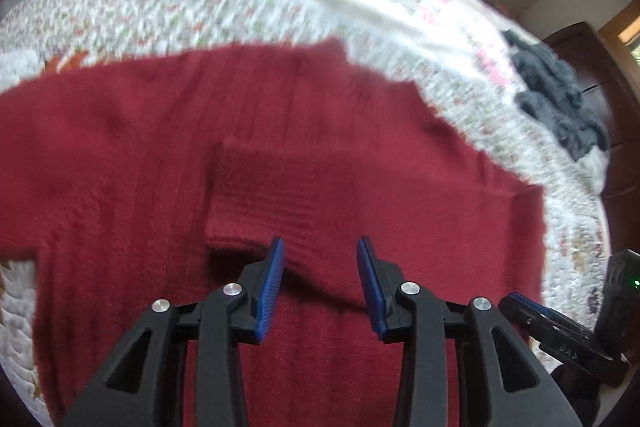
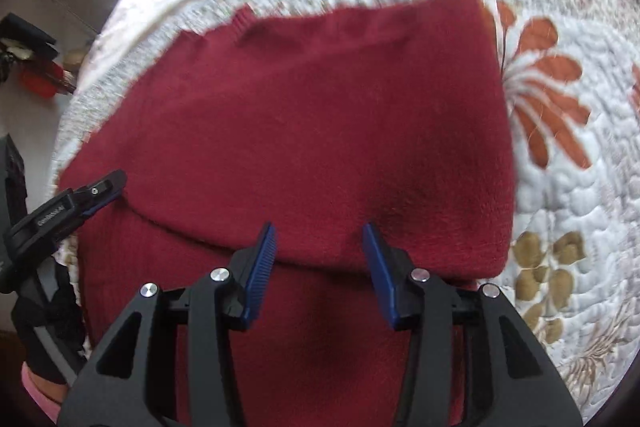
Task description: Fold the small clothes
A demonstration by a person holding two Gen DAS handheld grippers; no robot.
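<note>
My left claw is matte black plastic, with two fingers each faced by a ribbed blue pad. Behind them the frame spreads into broad black arms with triangular cut-outs. Four round silver screws mark the pivots, two on each side. My right claw is built the same: black frame, blue ribbed pads, four silver screw heads. Seen from the side in the right view, the left claw carries small pale lettering on its black body, too blurred to read. Below it I wear a black glove with a pink cuff.
</note>
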